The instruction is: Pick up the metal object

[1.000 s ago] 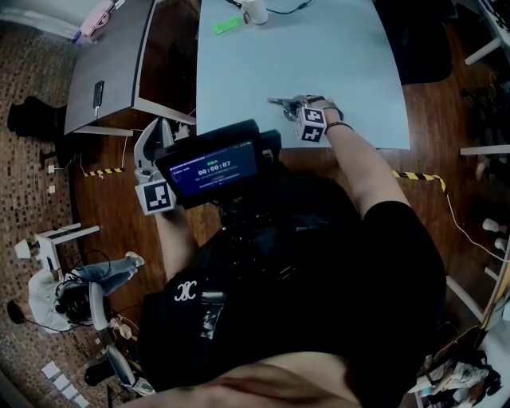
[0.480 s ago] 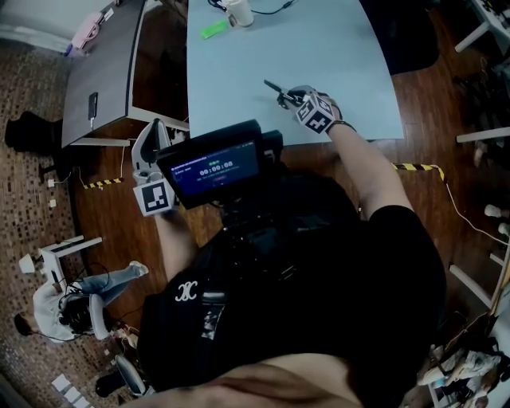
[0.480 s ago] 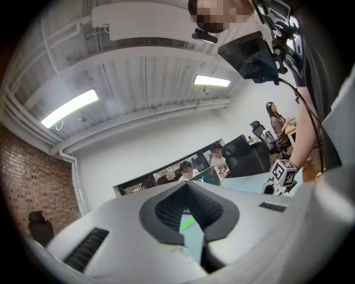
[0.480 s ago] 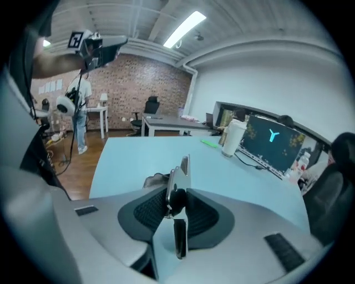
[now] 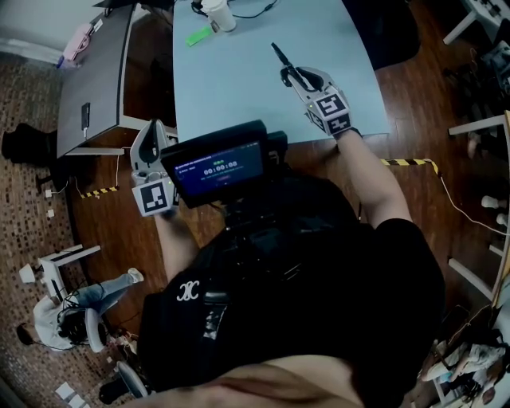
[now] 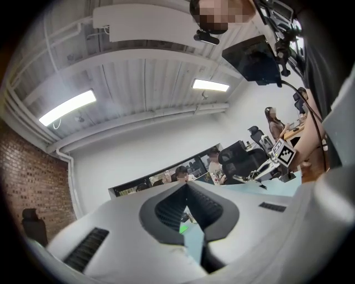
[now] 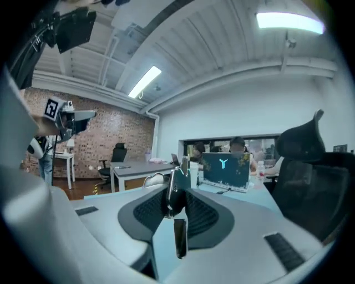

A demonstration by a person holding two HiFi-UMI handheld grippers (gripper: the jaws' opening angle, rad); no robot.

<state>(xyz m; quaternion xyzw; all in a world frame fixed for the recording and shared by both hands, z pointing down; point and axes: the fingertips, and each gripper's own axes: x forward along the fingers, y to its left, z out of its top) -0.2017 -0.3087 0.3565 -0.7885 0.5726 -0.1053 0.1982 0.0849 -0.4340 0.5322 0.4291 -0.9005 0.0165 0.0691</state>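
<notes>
Pale-blue tabletop [image 5: 239,88] fills the 12 o'clock part of the head view, with a grey desk [image 5: 100,72] beside it at 10 o'clock. At 1 o'clock the right gripper [image 5: 296,77] reaches over the tabletop, and a slim dark metal object [image 5: 280,59] sticks out of its tips toward 11 o'clock. A bright green flat item [image 5: 198,36] and a white cup [image 5: 217,12] sit near the table's far edge, well apart from that gripper. The left gripper [image 5: 153,127] hangs at 9 o'clock, off the table's near corner. In the left gripper view its dark ribbed pads meet at the tips, with nothing between them. In the right gripper view the jaws are clamped on the metal object, which stands upright between the pads, its lower end pointing to 6 o'clock above the tabletop; a laptop with a glowing screen [image 7: 224,169] stands at 1 o'clock behind.
</notes>
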